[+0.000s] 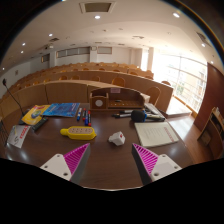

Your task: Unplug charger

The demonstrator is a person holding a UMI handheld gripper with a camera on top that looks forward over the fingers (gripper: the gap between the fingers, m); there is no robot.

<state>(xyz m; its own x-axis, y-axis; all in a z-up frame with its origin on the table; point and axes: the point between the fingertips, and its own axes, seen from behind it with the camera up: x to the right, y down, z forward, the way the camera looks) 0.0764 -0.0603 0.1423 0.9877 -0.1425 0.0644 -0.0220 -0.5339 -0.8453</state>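
The small white plastic charger (117, 138) lay on the brown wooden table (110, 165) just ahead of the spread, empty tongs (111, 161), centred between their fingers.

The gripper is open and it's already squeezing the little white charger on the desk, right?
Not quite. The gripper is open, but it isn't squeezing anything. In the gripper view the little white charger sits on the brown desk just ahead of the fingers, with a clear gap between it and both pink pads. Nothing is between the fingers yet.
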